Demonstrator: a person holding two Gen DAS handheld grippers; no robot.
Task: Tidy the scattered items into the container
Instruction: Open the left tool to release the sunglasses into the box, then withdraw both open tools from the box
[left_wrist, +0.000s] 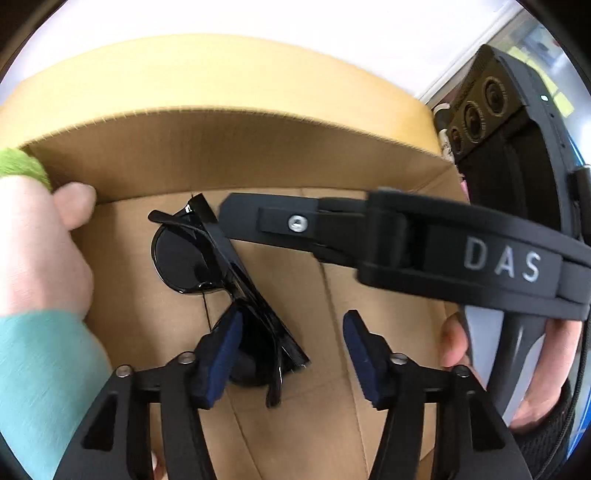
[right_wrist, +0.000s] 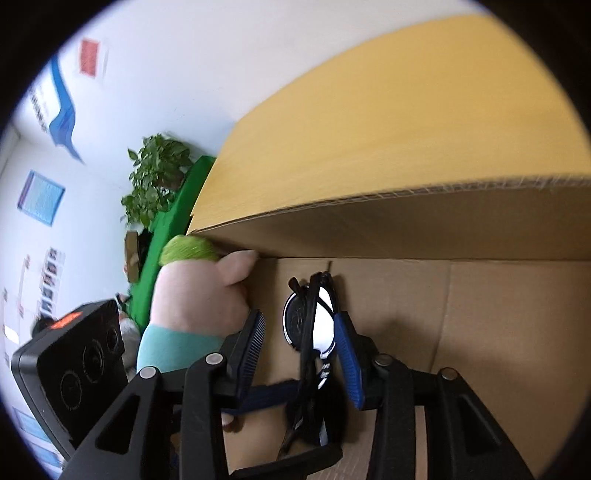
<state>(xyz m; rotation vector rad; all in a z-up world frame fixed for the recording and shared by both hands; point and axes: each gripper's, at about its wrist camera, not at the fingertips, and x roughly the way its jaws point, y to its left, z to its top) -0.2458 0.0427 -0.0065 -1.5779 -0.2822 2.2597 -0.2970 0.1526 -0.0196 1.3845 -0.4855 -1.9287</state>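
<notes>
Sunglasses (left_wrist: 221, 280) already lie on the cardboard box (left_wrist: 236, 155) floor near its far wall beside a plush toy (left_wrist: 40, 251), left gripper (left_wrist: 291, 358) and right gripper (right_wrist: 299, 350) both released around them; remaining scattered items not visible.

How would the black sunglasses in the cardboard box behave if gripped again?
The sunglasses look glossy, so probably slippery against pads. Their thin folded arms may flex or swing open. Lying flat in the cardboard box, they seem unlikely to roll.

Black left claw (left_wrist: 291, 354) with blue pads (left_wrist: 221, 365), silver screws, white "DAS" lettering (left_wrist: 502, 264), black right claw (right_wrist: 299, 354)
</notes>
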